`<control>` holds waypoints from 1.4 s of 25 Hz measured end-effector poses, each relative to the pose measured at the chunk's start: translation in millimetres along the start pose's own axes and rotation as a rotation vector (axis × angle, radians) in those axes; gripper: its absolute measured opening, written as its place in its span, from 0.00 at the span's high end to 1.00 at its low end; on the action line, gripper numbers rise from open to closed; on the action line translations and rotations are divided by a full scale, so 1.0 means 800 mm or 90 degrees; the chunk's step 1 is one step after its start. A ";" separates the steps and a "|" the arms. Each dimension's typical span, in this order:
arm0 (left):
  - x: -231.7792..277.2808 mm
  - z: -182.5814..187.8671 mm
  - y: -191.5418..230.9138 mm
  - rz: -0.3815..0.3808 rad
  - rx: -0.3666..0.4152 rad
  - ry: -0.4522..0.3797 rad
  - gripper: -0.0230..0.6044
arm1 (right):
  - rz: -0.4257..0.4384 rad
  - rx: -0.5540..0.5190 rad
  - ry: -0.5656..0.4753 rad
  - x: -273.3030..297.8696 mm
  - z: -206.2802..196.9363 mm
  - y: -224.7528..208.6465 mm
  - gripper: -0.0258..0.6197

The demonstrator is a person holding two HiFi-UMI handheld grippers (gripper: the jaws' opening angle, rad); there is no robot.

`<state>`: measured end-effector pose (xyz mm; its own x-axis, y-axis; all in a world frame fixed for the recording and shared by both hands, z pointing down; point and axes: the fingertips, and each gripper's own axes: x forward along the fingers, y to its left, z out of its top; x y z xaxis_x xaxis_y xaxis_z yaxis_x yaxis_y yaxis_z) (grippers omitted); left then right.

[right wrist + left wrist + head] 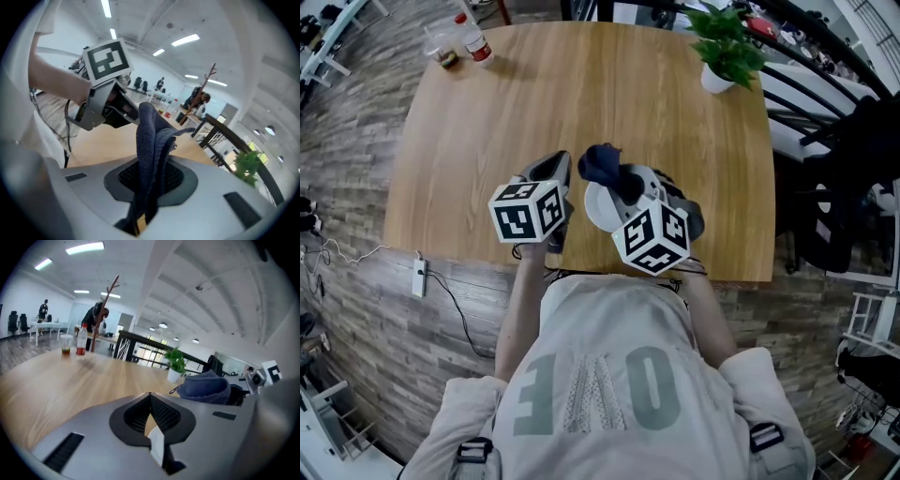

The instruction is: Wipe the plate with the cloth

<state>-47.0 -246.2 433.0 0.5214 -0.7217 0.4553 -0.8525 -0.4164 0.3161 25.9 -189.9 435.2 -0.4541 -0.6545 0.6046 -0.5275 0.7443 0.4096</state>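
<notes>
Holding the plate over the near edge of the worktop. The left tongs are pinched tight on its rim and the right tongs are clamped on the cloth. I'd grip the rim firmly and sweep the cloth flat across the face, since bunched folds probably just skate.

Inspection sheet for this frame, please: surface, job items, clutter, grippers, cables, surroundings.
Surface: light wooden table.
Job's things: round white plate held by its rim; dark blue cloth against it.
Clutter: clear bottle with a red label and clear cup at one far corner; green plant in a white pot at the other.
Grippers: left gripper shut on the plate; right gripper shut on the cloth.
Cables: white power strip and dark cable on the floor.
Surroundings: plank floor, open office.
</notes>
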 end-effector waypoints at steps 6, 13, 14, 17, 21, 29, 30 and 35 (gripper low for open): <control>-0.080 0.151 -0.095 -0.088 0.068 -0.222 0.95 | -0.162 0.141 -0.211 -0.120 0.080 -0.098 0.87; -0.136 0.204 -0.163 -0.083 0.223 -0.323 0.95 | -0.242 0.229 -0.351 -0.208 0.088 -0.131 0.87; -0.141 0.205 -0.169 -0.088 0.228 -0.331 0.95 | -0.260 0.215 -0.344 -0.212 0.086 -0.129 0.87; -0.148 0.208 -0.181 -0.100 0.234 -0.338 0.95 | -0.278 0.224 -0.339 -0.219 0.082 -0.123 0.87; -0.149 0.201 -0.181 -0.125 0.195 -0.340 0.95 | -0.252 0.260 -0.367 -0.224 0.084 -0.114 0.87; -0.150 0.205 -0.187 -0.118 0.215 -0.338 0.95 | -0.236 0.263 -0.378 -0.229 0.087 -0.107 0.87; -0.152 0.207 -0.188 -0.119 0.211 -0.341 0.95 | -0.237 0.261 -0.379 -0.230 0.088 -0.107 0.87; -0.157 0.208 -0.189 -0.151 0.160 -0.348 0.95 | -0.242 0.263 -0.380 -0.234 0.086 -0.108 0.87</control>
<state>10.2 -184.5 189.9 0.6583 -0.7443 -0.1128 -0.7344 -0.6678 0.1211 107.3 -140.7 239.6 -0.4355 -0.8994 -0.0384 -0.8915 0.4249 0.1573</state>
